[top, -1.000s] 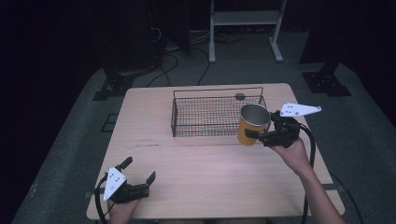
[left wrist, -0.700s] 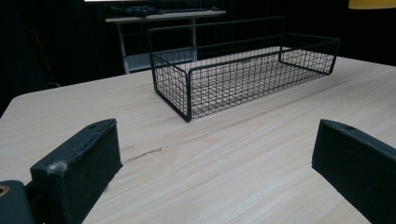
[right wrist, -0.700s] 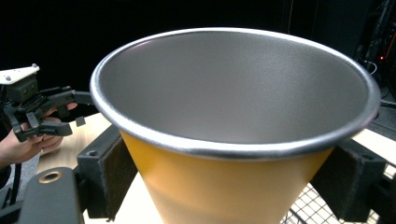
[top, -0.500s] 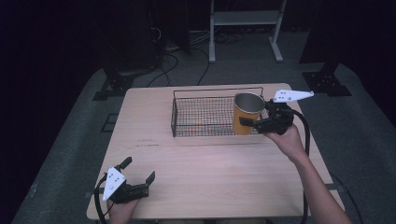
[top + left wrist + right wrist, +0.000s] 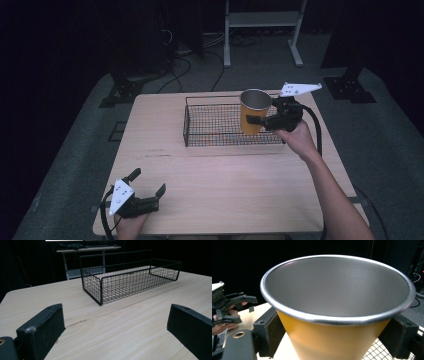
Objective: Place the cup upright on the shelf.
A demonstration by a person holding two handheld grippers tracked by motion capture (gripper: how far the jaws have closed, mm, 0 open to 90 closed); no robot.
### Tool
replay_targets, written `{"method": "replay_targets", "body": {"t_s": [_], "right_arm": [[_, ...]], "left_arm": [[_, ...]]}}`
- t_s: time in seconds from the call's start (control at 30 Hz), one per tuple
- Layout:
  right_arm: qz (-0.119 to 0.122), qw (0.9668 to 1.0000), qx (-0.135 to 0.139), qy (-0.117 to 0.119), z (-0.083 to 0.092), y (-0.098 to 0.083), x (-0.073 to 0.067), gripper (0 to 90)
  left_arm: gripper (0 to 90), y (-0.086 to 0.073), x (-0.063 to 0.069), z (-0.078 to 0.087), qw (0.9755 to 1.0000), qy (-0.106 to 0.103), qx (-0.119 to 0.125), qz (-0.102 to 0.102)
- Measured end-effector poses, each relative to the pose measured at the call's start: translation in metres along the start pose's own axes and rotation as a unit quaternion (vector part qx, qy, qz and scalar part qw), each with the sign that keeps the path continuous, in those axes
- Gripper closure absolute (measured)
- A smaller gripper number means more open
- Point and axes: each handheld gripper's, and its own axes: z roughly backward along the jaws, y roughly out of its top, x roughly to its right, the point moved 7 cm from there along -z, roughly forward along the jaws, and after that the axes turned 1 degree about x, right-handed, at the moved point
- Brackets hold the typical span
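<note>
A yellow cup [image 5: 254,111] with a bare metal inside hangs upright over the right part of the black wire basket [image 5: 210,125]. My right gripper [image 5: 256,120] is shut on it from the right side. In the right gripper view the cup [image 5: 337,315] sits between both jaws, squeezed at its yellow wall. My left gripper [image 5: 148,184] rests open at the table's near left corner, nothing between its jaws. From the left gripper view the basket [image 5: 130,280] stands ahead on the wooden table [image 5: 125,325], empty in the part I can see.
The wooden table [image 5: 225,185] has bare room between the basket and its near edge. Behind the table stand a white metal rack [image 5: 260,25] and dark stands, with cables on the grey floor. The left hand and its gripper [image 5: 229,307] appear far off in the right gripper view.
My right gripper has carried the cup up and to the left, from beside the basket's right end to above the basket. The left gripper has stayed put.
</note>
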Motion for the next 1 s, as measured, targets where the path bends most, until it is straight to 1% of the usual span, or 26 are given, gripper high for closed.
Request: {"method": "replay_targets", "body": {"t_s": [0.07,0.13,0.33,0.5,0.67,0.8,1.0], "right_arm": [[0.001,1.0000,0.000,-0.001,-0.004,0.001,0.003,15.7],[-0.002,1.0000,-0.006,0.001,-0.009,0.000,0.006,15.7],[-0.010,0.9999,-0.012,0.002,-0.023,-0.001,0.015,15.8],[-0.013,0.9998,-0.012,0.000,-0.032,-0.001,0.023,15.7],[-0.013,0.9996,-0.026,-0.001,-0.046,-0.003,0.030,15.8],[-0.016,0.9995,-0.027,0.002,-0.059,-0.003,0.034,15.7],[-0.020,0.9993,-0.030,0.000,-0.073,-0.001,0.042,15.7]], "left_arm": [[0.1,0.000,0.000,0.000,1.0000,0.000,0.000,0.001],[0.1,0.000,0.000,0.000,1.0000,-0.001,0.000,0.001],[0.1,0.000,0.000,0.000,1.0000,-0.002,0.001,0.002],[0.1,0.000,-0.001,0.000,1.0000,-0.002,0.002,0.003],[0.1,0.001,-0.002,0.001,1.0000,-0.001,0.005,0.005],[0.1,0.001,-0.001,0.001,1.0000,-0.002,0.005,0.002],[0.1,0.001,-0.001,0.001,1.0000,-0.003,0.007,0.006]]}}
